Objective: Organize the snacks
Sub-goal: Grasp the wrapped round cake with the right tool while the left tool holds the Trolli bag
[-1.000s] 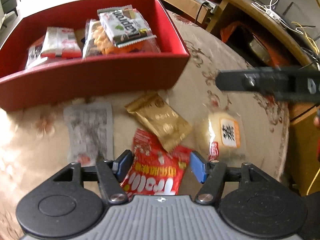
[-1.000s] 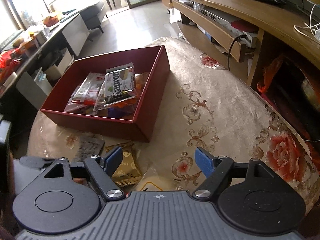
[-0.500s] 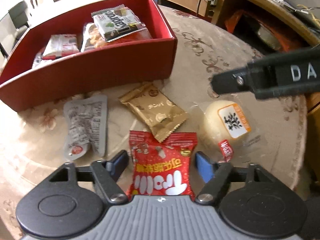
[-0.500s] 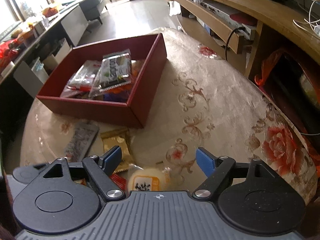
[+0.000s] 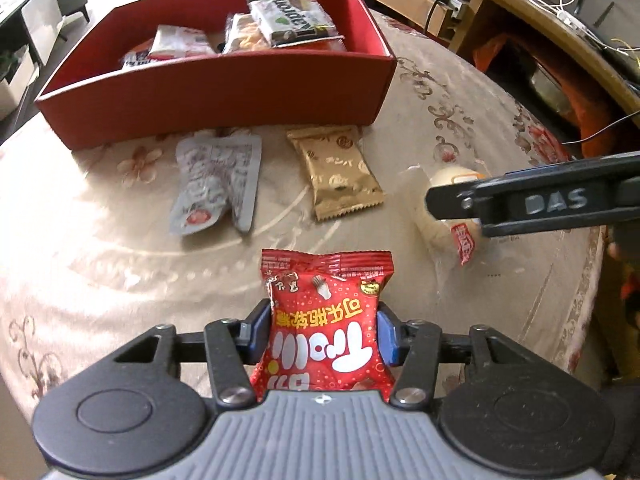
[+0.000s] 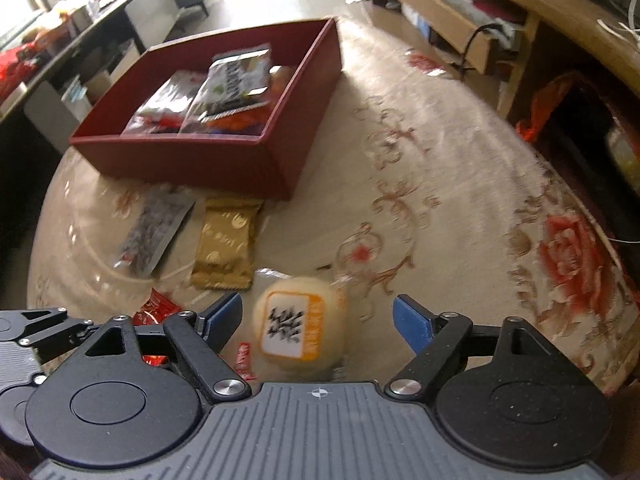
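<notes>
My left gripper (image 5: 325,334) is shut on a red snack bag (image 5: 326,320), its blue pads pressing both sides. My right gripper (image 6: 318,316) is open, with a pale round bun in clear wrap (image 6: 298,330) lying between its fingers on the table. The right gripper also shows in the left wrist view (image 5: 532,204), over the bun (image 5: 444,200). A gold packet (image 5: 338,170) and a grey pouch (image 5: 214,184) lie flat before the red box (image 5: 224,92), which holds several snack packets (image 5: 288,20).
The round table has a beige floral cloth (image 6: 440,184); its edge curves close on the right (image 5: 592,280). A wooden TV bench (image 6: 460,20) and cables stand beyond the table. A red bag corner (image 6: 160,308) shows beside my right gripper.
My left gripper has closed on the red bag, which was loose between open fingers. My right gripper has come down and forward so the bun lies between its open fingers.
</notes>
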Motion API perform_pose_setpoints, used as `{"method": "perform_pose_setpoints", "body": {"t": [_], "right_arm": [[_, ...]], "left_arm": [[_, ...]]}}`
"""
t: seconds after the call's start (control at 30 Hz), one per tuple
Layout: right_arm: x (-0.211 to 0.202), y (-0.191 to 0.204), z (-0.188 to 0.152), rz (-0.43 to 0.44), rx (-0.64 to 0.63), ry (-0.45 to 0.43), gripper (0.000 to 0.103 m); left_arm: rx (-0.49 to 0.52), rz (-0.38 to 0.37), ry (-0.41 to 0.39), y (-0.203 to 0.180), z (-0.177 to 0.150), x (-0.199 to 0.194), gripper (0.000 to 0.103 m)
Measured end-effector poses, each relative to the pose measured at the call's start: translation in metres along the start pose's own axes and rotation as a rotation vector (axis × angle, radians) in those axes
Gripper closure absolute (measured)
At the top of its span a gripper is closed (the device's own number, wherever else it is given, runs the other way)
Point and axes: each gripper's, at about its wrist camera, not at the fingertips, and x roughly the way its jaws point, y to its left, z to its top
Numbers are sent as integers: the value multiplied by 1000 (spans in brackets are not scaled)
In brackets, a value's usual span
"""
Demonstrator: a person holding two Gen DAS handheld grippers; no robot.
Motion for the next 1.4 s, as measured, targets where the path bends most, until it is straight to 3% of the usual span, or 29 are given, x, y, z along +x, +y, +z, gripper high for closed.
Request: {"method": "perform_pose_setpoints", "body": {"t": [0.2,0.33,0.4,0.47,0.53,0.67,0.9,1.2,1.27,1.4], "right_arm": [[28,8,-2,-61,-37,78,15],[32,9,-2,-81,-51,73,11],[30,10,-3,-90,-61,74,14],[28,11,-5,-105,-88,73,21],[26,12,-9,-126,-111,63,34],[17,11,-17,-122,-121,58,36],[-1,20,-36,-102,-138,26,36],[-1,13,-35,-102,-109,26,35],[2,13,-35,-105,-112,30,34],[9,15,-38,-119,-136,54,35]], "left_arm": [[-24,2,1,3,6,2,45],[-16,-1,-3,0,11,6,36],[3,7,2,-4,11,7,34],[15,21,3,-7,12,8,35],[22,54,-2,-10,11,7,45],[5,44,2,-8,8,3,51],[-18,24,-8,-8,-5,-9,50],[-53,30,-1,-7,-1,0,28],[-41,45,-3,-11,-1,1,29],[-11,91,-11,-17,-3,-1,47]]}}
